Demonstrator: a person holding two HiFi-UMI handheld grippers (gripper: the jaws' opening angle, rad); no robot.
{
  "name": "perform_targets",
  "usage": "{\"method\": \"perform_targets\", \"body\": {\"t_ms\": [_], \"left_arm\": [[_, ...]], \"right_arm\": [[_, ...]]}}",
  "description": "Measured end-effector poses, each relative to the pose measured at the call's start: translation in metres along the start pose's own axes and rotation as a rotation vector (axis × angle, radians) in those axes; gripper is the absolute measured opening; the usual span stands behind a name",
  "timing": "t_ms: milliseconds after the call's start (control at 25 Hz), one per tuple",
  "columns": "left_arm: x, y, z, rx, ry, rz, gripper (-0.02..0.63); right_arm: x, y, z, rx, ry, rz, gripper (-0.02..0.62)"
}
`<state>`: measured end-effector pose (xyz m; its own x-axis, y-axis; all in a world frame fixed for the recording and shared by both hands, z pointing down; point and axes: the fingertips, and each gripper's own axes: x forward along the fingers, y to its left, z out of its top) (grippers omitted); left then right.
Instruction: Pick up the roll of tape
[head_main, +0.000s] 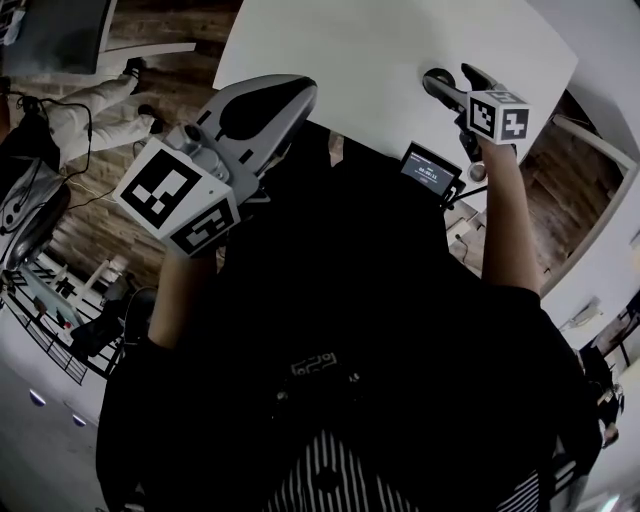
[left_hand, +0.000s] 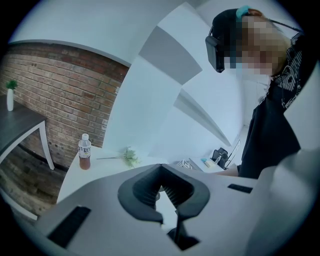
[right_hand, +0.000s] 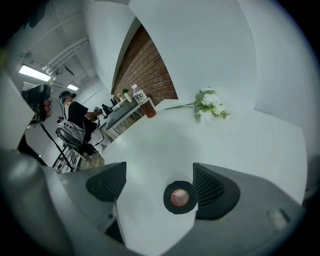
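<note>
A black roll of tape (right_hand: 180, 197) with a pale core lies flat on the white table (right_hand: 225, 145). In the right gripper view my right gripper (right_hand: 161, 187) hangs over it, open, with the roll between the jaws. The roll sits close beside the right pad (right_hand: 216, 192) and well clear of the left one. In the head view the right gripper (head_main: 455, 80) reaches over the table's near edge, and I cannot make out the roll there. My left gripper (head_main: 295, 95) is held up in front of the person, off the table. Its pads (left_hand: 150, 187) meet at the tips with nothing between them.
At the far side of the table stand a bottle of brown drink (right_hand: 150, 108) and a sprig of white flowers (right_hand: 207, 107). A small device with a lit screen (head_main: 431, 170) hangs near the table's edge. A brick wall (left_hand: 55, 95) and another person (right_hand: 75, 114) are behind.
</note>
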<state>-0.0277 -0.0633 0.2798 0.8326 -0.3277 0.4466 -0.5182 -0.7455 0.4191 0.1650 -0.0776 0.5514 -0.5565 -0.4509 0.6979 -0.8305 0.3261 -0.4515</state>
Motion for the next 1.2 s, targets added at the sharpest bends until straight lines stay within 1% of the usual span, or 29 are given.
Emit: {"method": "perform_targets", "body": {"t_ms": [280,480,600,760,880,920,960,1000,1040,1200], "left_arm": [[-0.007,0.003,-0.002,-0.010,-0.009,0.031,0.008],[-0.008,0.000,-0.009,-0.022,-0.013,0.049,0.008],[-0.010,0.000,-0.010,-0.031,-0.015,0.063,0.008],[-0.010,-0.004,-0.013,-0.024,-0.011,0.089,0.008],[-0.015,-0.005,-0.014,-0.025,-0.016,0.106,0.008],[-0.017,-0.004,-0.013,-0.027,-0.020,0.111,0.008],[-0.019,-0.002,-0.013,-0.029,-0.023,0.114,0.008],[-0.019,-0.001,-0.013,-0.029,-0.025,0.115,0.008],[-0.020,0.001,-0.013,-0.029,-0.025,0.116,0.006],[-0.018,0.004,-0.014,-0.031,-0.023,0.104,0.008]], "right_arm": [[0.019,-0.011,-0.021,-0.062,0.086,-0.044,0.417],[0.032,-0.023,-0.046,-0.084,0.149,-0.060,0.428],[0.041,-0.033,-0.058,-0.134,0.207,-0.096,0.428],[0.047,-0.044,-0.073,-0.259,0.276,-0.149,0.428],[0.049,-0.040,-0.077,-0.290,0.294,-0.151,0.428],[0.049,-0.038,-0.078,-0.303,0.307,-0.151,0.425],[0.050,-0.037,-0.079,-0.322,0.325,-0.155,0.391],[0.050,-0.037,-0.080,-0.341,0.344,-0.162,0.343],[0.051,-0.037,-0.079,-0.354,0.356,-0.167,0.327],[0.050,-0.038,-0.079,-0.362,0.371,-0.167,0.314]]}}
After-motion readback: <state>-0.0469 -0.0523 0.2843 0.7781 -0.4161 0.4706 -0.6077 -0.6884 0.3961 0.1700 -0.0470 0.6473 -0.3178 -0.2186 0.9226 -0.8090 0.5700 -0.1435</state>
